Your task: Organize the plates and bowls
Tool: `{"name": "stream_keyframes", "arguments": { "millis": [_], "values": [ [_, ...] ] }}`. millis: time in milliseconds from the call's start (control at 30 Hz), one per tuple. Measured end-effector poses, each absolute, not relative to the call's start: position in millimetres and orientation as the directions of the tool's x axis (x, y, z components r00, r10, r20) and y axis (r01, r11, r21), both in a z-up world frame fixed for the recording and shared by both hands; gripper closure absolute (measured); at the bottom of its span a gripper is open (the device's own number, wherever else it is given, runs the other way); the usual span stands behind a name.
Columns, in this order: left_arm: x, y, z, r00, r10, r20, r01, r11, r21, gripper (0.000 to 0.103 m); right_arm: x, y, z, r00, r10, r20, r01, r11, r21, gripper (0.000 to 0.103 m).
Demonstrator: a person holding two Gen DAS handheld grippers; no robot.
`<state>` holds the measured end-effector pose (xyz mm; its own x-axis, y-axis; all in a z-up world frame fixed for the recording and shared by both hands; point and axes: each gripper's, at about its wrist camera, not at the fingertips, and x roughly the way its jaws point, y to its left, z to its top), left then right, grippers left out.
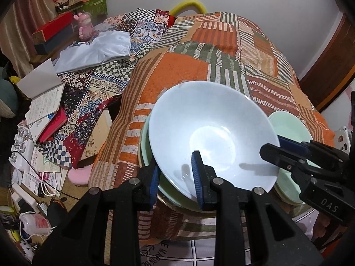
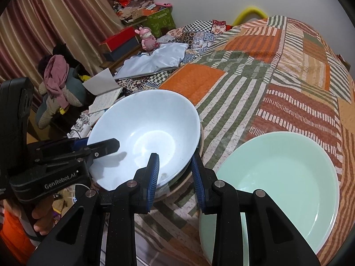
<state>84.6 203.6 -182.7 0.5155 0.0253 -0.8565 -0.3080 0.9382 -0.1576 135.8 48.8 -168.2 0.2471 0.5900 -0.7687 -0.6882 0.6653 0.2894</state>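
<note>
Bowls sit in a pile on the patchwork blanket, and we hold the top one, the pale blue bowl, from two sides. Our left gripper has one finger inside the bowl and one finger outside, under the rim. The fingers look pressed on the rim, so the bowl cannot slip. Our right gripper does the same on the other side: one finger sits inside the bowl, the other stands outside near the rim. We cannot tell if the right one pinches hard or only touches.

The blue bowl tips a little and rests in a green bowl under it. We think we hold both sides so the bowl stays steady as it goes on or off the pile.

Just beside our right fingers, on the outer side, lies a wide green plate, flat on the blanket, apart from the pile.
</note>
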Motion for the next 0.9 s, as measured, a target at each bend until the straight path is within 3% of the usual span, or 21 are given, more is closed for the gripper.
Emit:
{"name": "stream_keyframes", "arguments": {
  "millis": [533,900],
  "values": [
    [73,206,-158,0.531,0.117,-0.839,-0.327,0.942,-0.075,0.075,138,36,-166,0.236,0.619,-0.749,-0.688,0.651,0.321,0.075],
    [66,223,-176,0.512,0.093,-0.854,-0.364,0.924,-0.118,0.068,145,37,-173,0.228,0.606,-0.762,-0.675,0.662,0.326,0.075]
  ]
}}
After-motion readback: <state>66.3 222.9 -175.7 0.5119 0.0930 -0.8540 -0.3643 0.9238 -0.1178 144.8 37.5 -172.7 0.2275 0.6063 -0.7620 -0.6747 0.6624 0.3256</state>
